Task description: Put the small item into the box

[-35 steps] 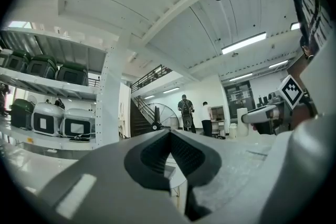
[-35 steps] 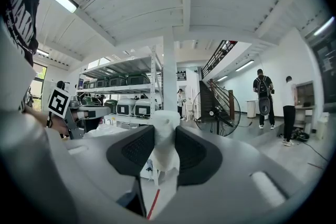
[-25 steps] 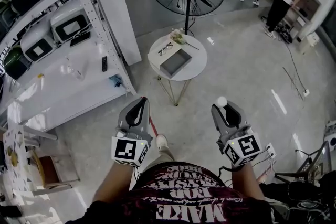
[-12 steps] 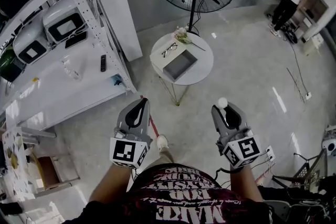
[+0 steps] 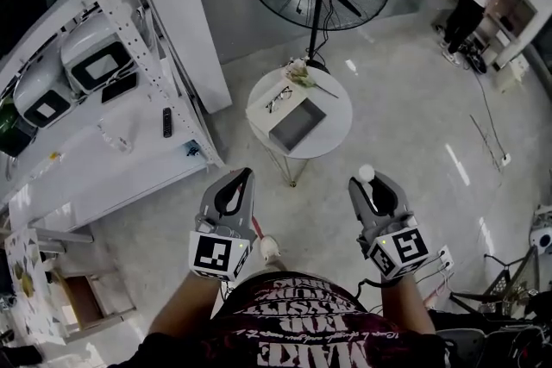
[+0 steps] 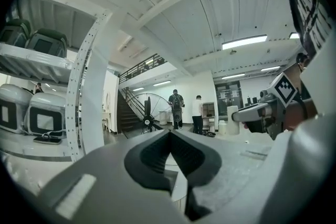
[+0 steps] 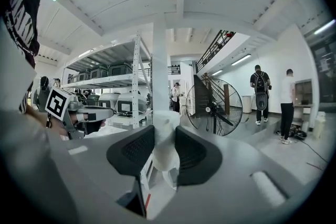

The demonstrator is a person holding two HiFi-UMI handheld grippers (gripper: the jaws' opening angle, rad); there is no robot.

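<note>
Pick-up part looks done. The right gripper [image 7: 164, 150] has the small item [image 7: 166, 134], a white lumpy thing, squeezed between its two jaws. In the head view the item shows as a little white blob at the tip of that gripper, up in the air and low in front of the person.

The left gripper [image 6: 170, 136] has its jaws pressed together w/ nothing in them. It hangs beside the right one, apart from it, and does no job right now.

The box [image 5: 297, 123] is gray and open on top. It sits on the small round table [image 5: 335, 121], w/ a pair of glasses [image 5: 276, 99] just beside it. The box looks empty inside, as far as I can tell.

So the item is not in the box yet. It's well apart from it, w/ bare floor between the grippers and the table.

What's left, I think:
- get closer to the table
- bring the right gripper over the box
- let the jaws go apart so the item drops in

About half done, I'd say: grab = yes, drop = not yet.
</note>
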